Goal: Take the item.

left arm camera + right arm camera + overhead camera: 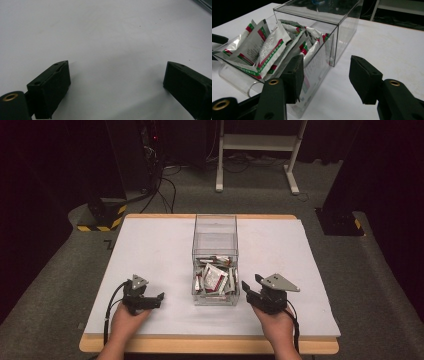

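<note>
Low in the frame, both hands rest on the white surface (pixel 150 245): left claw (pixel 159 298) and right claw (pixel 246 290) gape empty, flanking the clear box (pixel 215 261) of sachets (pixel 214 280).

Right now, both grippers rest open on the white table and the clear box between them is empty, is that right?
Not quite: the clear box is not empty. It holds white packets, as the right gripper view shows. Both grippers, left and right, do rest open.
</note>
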### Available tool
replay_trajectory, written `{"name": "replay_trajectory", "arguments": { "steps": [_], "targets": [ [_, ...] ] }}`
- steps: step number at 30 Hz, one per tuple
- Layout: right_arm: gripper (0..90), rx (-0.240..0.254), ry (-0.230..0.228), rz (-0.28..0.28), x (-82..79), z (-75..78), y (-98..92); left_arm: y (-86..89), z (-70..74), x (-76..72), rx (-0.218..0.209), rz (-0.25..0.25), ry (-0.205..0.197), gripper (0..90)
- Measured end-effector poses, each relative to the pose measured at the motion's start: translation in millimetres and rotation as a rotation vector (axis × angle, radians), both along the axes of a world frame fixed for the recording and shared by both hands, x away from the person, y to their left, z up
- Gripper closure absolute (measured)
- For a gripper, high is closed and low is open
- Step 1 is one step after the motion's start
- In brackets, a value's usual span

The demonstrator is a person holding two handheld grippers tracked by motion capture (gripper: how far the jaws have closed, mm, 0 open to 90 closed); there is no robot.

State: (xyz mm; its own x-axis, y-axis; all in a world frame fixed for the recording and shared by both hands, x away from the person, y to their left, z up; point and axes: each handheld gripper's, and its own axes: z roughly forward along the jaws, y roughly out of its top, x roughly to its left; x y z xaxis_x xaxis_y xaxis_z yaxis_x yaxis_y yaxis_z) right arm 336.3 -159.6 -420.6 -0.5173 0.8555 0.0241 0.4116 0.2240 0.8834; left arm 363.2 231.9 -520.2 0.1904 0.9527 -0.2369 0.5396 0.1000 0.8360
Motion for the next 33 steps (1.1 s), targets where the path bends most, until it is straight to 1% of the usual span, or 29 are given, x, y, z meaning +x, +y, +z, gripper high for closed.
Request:
{"name": "replay_trajectory", "arguments": {
  "steps": [1, 2, 6, 10, 14, 15, 17, 19, 21, 23, 24, 27, 31, 33],
  "targets": [
    [46.0, 0.000, 0.000, 0.000, 0.0, 0.0, 0.0, 0.0, 0.0, 0.0, 0.000, 0.000, 0.000, 7.4],
    [45.8, 0.000, -0.013, 0.005, -1.1, 1.1, 2.5, 0.7, 0.2, -0.3, 0.010, -0.006, 0.004, 7.4],
    [45.7, 0.006, -0.017, 0.016, -1.6, 2.2, 6.6, 0.5, 0.1, -0.2, 0.006, -0.004, 0.002, 7.4],
    [46.0, 0.010, -0.015, 0.026, -1.5, 2.2, 9.3, 0.5, 0.1, -0.2, 0.006, -0.004, 0.002, 7.4],
    [47.0, 0.020, -0.011, 0.045, -2.0, 2.8, 13.3, 0.7, 0.2, -0.3, 0.010, -0.005, 0.003, 7.4],
    [47.7, 0.025, -0.008, 0.057, -2.5, 3.1, 15.8, 0.7, 0.2, -0.4, 0.010, -0.005, 0.003, 7.4],
    [47.8, 0.027, -0.008, 0.061, -2.7, 3.0, 16.9, 0.6, 0.1, -0.4, 0.010, -0.005, 0.002, 7.5],
    [48.0, 0.029, -0.004, 0.074, -3.3, 2.3, 20.2, 1.2, 0.3, -0.4, 0.019, -0.009, 0.003, 7.5],
    [48.9, 0.028, 0.000, 0.088, -3.6, -0.2, 26.2, 1.1, 0.2, -0.4, 0.017, -0.009, 0.002, 7.5],
    [49.2, 0.026, -0.001, 0.089, -3.7, -0.9, 27.7, 1.3, 0.3, -0.5, 0.020, -0.010, 0.003, 7.5],
    [50.2, 0.027, 0.008, 0.095, -3.0, -3.2, 31.5, 1.2, 0.3, -0.4, 0.019, -0.010, 0.003, 7.5],
    [51.6, 0.027, 0.015, 0.097, -2.9, -4.8, 34.4, 1.1, 0.3, -0.4, 0.018, -0.009, 0.003, 7.5],
    [57.1, 0.022, 0.014, 0.100, -3.1, -7.6, 38.9, 1.3, 0.3, -0.5, 0.020, -0.010, 0.003, 7.5],
    [59.6, 0.018, 0.013, 0.099, -3.1, -8.2, 39.6, 0.7, 0.2, -0.4, 0.013, -0.006, 0.001, 7.5]
  ]
}}
